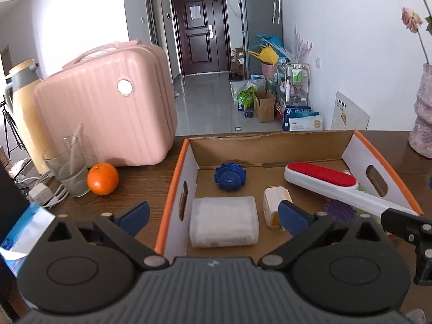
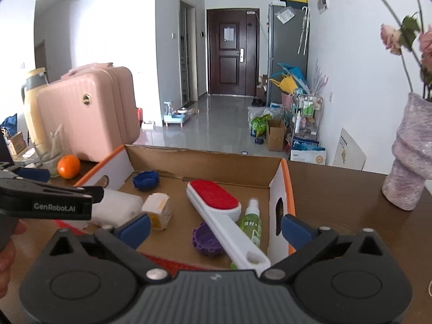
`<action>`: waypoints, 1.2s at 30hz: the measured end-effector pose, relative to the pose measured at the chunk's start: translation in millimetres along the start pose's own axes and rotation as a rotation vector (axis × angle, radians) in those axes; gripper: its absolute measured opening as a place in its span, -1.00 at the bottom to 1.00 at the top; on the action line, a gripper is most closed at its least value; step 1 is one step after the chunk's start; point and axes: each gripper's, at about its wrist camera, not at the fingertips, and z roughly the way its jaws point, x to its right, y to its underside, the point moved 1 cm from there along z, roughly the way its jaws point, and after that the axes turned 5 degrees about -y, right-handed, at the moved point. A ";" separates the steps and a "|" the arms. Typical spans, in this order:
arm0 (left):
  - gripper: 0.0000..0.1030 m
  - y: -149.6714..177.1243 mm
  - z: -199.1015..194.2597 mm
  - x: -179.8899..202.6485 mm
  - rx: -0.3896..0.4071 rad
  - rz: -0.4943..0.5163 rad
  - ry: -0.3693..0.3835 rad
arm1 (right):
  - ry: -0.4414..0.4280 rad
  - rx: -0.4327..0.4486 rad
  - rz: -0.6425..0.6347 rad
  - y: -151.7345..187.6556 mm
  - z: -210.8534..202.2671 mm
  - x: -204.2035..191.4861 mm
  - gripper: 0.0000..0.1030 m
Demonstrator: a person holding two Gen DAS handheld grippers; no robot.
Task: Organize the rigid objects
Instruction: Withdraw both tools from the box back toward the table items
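Observation:
An open cardboard box (image 1: 186, 162) (image 2: 283, 189) with orange edges stands on the wooden table. Inside lie a blue cap (image 1: 229, 176) (image 2: 145, 180), a translucent white case (image 1: 224, 221) (image 2: 116, 210), a small cream box (image 1: 275, 202) (image 2: 158, 210), a purple cap (image 1: 340, 210) (image 2: 206, 240), a white lint brush with a red pad (image 1: 321, 179) (image 2: 216, 199) and a green spray bottle (image 2: 252, 222). My left gripper (image 1: 214, 214) is open and empty over the box's near left corner. My right gripper (image 2: 216, 228) is open and empty over the box's near right end, the brush handle between its fingers.
A pink suitcase (image 1: 108, 108) (image 2: 89, 110), a glass (image 1: 68, 167), an orange (image 1: 102, 178) (image 2: 68, 166) and a thermos (image 1: 21, 108) stand left of the box. A power strip with cables (image 1: 43, 194) lies at the left edge. A pink vase (image 2: 410, 159) stands at the right.

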 end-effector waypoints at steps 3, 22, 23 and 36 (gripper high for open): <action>1.00 4.3 -21.5 -5.8 0.021 -0.009 0.004 | -0.005 0.033 -0.002 5.6 -26.4 -8.2 1.00; 1.00 86.8 -134.7 -43.3 0.080 -0.073 0.058 | -0.001 0.125 0.002 83.4 -146.6 -48.1 1.00; 1.00 92.6 -138.9 -45.4 0.081 -0.074 0.060 | 0.001 0.123 0.003 88.3 -149.4 -49.7 1.00; 1.00 156.3 -162.3 -56.9 0.070 -0.081 0.078 | 0.046 0.072 0.007 156.1 -172.2 -64.8 1.00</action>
